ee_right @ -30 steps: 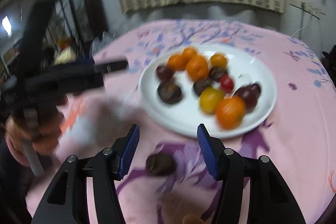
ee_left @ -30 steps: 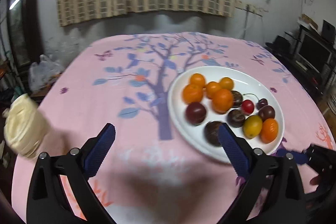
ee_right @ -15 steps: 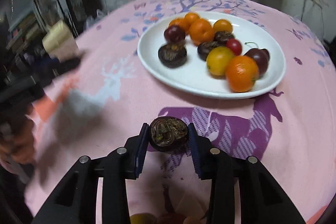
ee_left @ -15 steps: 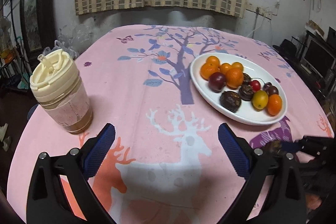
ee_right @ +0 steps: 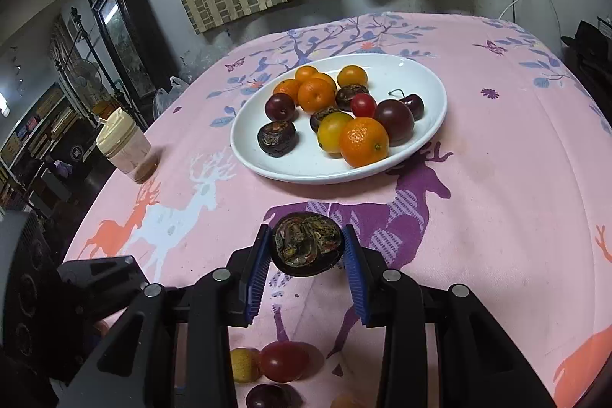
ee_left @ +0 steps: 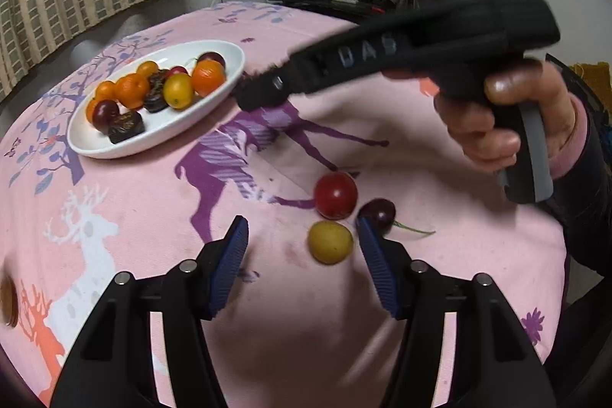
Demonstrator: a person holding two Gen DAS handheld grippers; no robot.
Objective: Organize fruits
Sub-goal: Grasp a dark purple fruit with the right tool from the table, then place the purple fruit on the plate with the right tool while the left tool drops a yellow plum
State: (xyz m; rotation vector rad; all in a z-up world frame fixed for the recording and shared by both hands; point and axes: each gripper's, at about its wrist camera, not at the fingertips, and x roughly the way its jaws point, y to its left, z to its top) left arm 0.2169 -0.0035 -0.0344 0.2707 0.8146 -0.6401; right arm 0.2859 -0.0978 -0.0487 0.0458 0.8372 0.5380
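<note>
A white plate (ee_right: 428, 132) (ee_left: 183, 129) holds several fruits: oranges, dark plums, a red tomato, a yellow one, a cherry and dark wrinkled fruits. My right gripper (ee_right: 308, 249) is shut on a dark wrinkled fruit (ee_right: 306, 243) and holds it above the cloth, short of the plate. In the left wrist view the right gripper's tip (ee_left: 256, 94) hovers by the plate's rim. My left gripper (ee_left: 302, 255) is open, low over the cloth. A yellow fruit (ee_left: 331, 241) lies between its fingers, with a red tomato (ee_left: 336, 195) and a dark cherry (ee_left: 376, 213) just beyond.
A pink tablecloth (ee_right: 497, 178) with deer and tree prints covers the round table. A cream-lidded jar (ee_right: 124, 148) stands at the left edge. The loose fruits show under the right gripper (ee_right: 283, 362). Shelves, a monitor and curtains surround the table.
My left gripper has swung right and down from the table's middle to the loose fruits near the front edge. My right gripper has lifted the dark wrinkled fruit towards the plate.
</note>
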